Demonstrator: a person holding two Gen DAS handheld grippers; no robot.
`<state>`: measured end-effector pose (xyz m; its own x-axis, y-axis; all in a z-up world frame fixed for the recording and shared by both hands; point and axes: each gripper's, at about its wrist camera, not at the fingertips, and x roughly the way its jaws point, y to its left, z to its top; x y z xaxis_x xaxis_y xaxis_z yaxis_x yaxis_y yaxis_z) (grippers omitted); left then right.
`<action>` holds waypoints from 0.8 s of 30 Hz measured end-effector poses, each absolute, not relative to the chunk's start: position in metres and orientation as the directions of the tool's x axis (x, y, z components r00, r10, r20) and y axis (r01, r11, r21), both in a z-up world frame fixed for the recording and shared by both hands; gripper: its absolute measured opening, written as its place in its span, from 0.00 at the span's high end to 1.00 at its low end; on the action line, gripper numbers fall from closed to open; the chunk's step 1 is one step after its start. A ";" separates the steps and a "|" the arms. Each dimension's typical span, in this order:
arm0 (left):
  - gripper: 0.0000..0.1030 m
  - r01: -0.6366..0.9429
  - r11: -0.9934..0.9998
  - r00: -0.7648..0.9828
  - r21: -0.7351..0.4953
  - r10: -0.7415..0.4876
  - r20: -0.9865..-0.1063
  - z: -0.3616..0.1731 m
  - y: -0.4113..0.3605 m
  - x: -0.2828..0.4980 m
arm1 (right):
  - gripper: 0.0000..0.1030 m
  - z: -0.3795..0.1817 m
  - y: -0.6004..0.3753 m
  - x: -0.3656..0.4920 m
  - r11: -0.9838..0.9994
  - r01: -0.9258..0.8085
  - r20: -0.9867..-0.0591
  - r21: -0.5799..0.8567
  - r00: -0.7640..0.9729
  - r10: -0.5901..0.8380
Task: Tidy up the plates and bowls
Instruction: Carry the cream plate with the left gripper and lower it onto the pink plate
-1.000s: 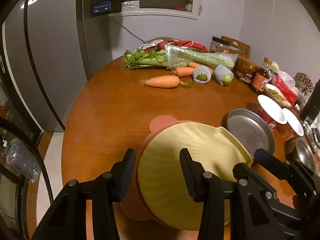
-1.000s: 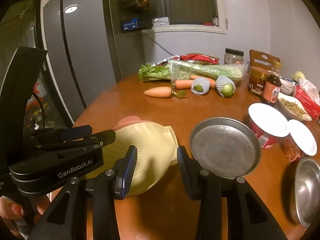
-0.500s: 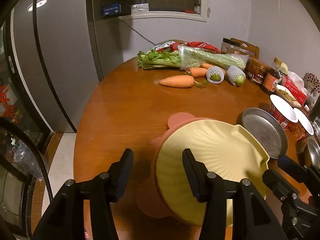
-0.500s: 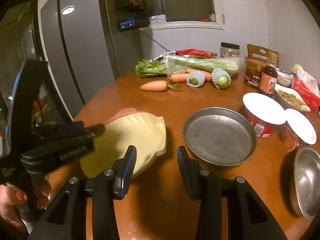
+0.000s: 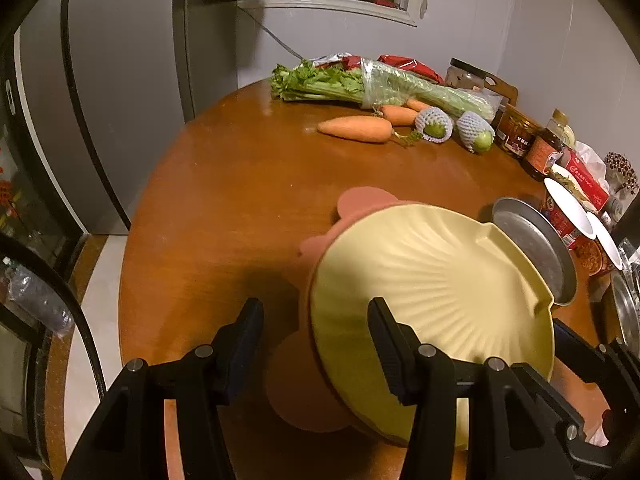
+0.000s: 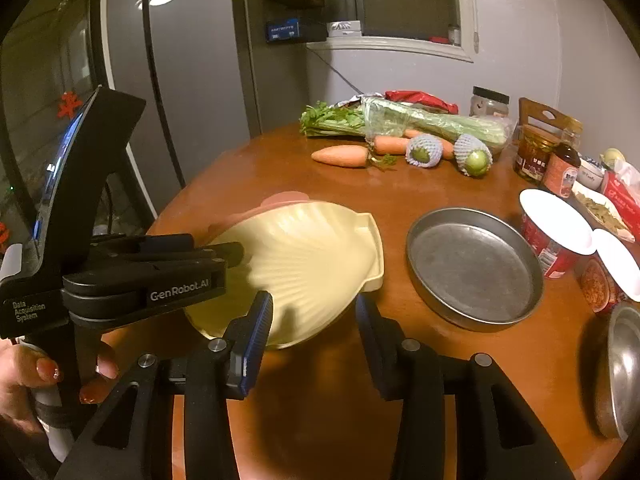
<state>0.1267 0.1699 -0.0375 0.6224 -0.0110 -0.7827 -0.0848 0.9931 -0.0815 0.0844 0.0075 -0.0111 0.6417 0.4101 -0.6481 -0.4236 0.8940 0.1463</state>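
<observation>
Yellow shell plate on the pink one, both my claws loose around it

My left gripper [image 5: 316, 340] has just been opening; its jaws stand partly apart with the left rim of the yellow shell plate [image 5: 432, 288] between them, pads not pressing on it. The plate sits tilted on the pink plate [image 5: 360, 200] on the wooden table [image 5: 240, 184], just beside the metal plate [image 6: 472, 272]. My right gripper [image 6: 314, 320] hangs over the plate's near edge, jaws somewhat apart and gripping nothing. My left hand [image 6: 24, 376] shows at the handle
</observation>
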 end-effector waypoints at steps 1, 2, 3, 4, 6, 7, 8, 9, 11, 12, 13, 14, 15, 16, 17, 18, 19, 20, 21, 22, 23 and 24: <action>0.48 -0.083 0.993 0.621 -0.081 -0.012 -0.784 -0.038 0.170 0.127 | 0.56 -0.011 0.009 0.085 0.892 -0.426 -0.647 0.150 0.640 0.415; 0.48 -0.082 0.993 0.621 -0.081 -0.013 -0.784 -0.039 0.170 0.127 | 0.56 -0.011 0.009 0.086 0.889 -0.430 -0.647 0.159 0.635 0.423; 0.48 -0.082 0.993 0.620 -0.085 -0.016 -0.784 -0.039 0.170 0.128 | 0.56 -0.012 0.009 0.087 0.886 -0.431 -0.648 0.170 0.629 0.431; 0.48 -0.078 0.993 0.619 -0.089 -0.022 -0.785 -0.039 0.170 0.129 | 0.56 -0.012 0.010 0.089 0.884 -0.431 -0.649 0.182 0.623 0.437; 0.48 -0.075 0.993 0.620 -0.087 -0.022 -0.784 -0.039 0.170 0.129 | 0.55 -0.012 0.010 0.090 0.883 -0.429 -0.650 0.191 0.619 0.441; 0.48 -0.073 0.994 0.619 -0.087 -0.023 -0.785 -0.039 0.170 0.130 | 0.55 -0.012 0.010 0.090 0.882 -0.429 -0.650 0.196 0.617 0.444; 0.48 -0.070 0.993 0.618 -0.093 -0.030 -0.786 -0.040 0.171 0.130 | 0.55 -0.012 0.011 0.090 0.881 -0.429 -0.649 0.198 0.616 0.446; 0.48 -0.067 0.993 0.616 -0.102 -0.039 -0.787 -0.040 0.171 0.130 | 0.55 -0.012 0.011 0.090 0.879 -0.431 -0.649 0.202 0.613 0.450; 0.48 -0.050 0.990 0.612 -0.129 -0.071 -0.788 -0.040 0.172 0.131 | 0.55 -0.011 0.011 0.090 0.876 -0.430 -0.644 0.219 0.611 0.461; 0.48 -0.042 0.989 0.612 -0.139 -0.084 -0.787 -0.040 0.172 0.131 | 0.55 -0.010 0.012 0.090 0.875 -0.431 -0.640 0.222 0.612 0.464; 0.48 -0.038 0.990 0.613 -0.139 -0.087 -0.785 -0.040 0.171 0.131 | 0.55 -0.010 0.013 0.091 0.872 -0.436 -0.637 0.221 0.613 0.468; 0.49 -0.036 0.990 0.612 -0.135 -0.085 -0.786 -0.040 0.171 0.131 | 0.55 -0.011 0.014 0.090 0.871 -0.439 -0.638 0.221 0.611 0.469; 0.49 -0.034 0.991 0.607 -0.129 -0.082 -0.790 -0.041 0.170 0.132 | 0.55 -0.012 0.015 0.090 0.867 -0.442 -0.641 0.230 0.601 0.477; 0.48 -0.034 0.990 0.607 -0.137 -0.089 -0.789 -0.042 0.171 0.132 | 0.55 -0.014 0.016 0.091 0.866 -0.442 -0.646 0.234 0.595 0.478; 0.48 -0.035 0.989 0.605 -0.145 -0.094 -0.791 -0.042 0.172 0.133 | 0.55 -0.015 0.017 0.091 0.865 -0.444 -0.649 0.233 0.591 0.478; 0.48 -0.036 0.988 0.603 -0.148 -0.096 -0.792 -0.042 0.173 0.133 | 0.55 -0.016 0.016 0.091 0.862 -0.446 -0.647 0.240 0.588 0.485; 0.49 -0.039 0.989 0.605 -0.144 -0.091 -0.791 -0.042 0.173 0.133 | 0.55 -0.015 0.015 0.091 0.860 -0.447 -0.646 0.248 0.585 0.490; 0.48 -0.042 0.990 0.606 -0.137 -0.084 -0.791 -0.042 0.172 0.133 | 0.55 -0.015 0.015 0.091 0.859 -0.446 -0.646 0.251 0.584 0.492; 0.48 -0.046 0.990 0.605 -0.132 -0.077 -0.792 -0.041 0.172 0.132 | 0.55 -0.013 0.014 0.090 0.860 -0.447 -0.639 0.247 0.592 0.491; 0.48 -0.048 0.990 0.606 -0.132 -0.076 -0.792 -0.041 0.172 0.132 | 0.55 -0.012 0.014 0.088 0.861 -0.448 -0.635 0.241 0.598 0.489; 0.48 -0.052 0.990 0.607 -0.131 -0.073 -0.791 -0.040 0.172 0.131 | 0.55 -0.010 0.014 0.088 0.862 -0.448 -0.631 0.237 0.603 0.487; 0.48 -0.055 0.990 0.609 -0.128 -0.068 -0.790 -0.040 0.173 0.131 | 0.55 -0.010 0.012 0.088 0.862 -0.446 -0.629 0.242 0.604 0.489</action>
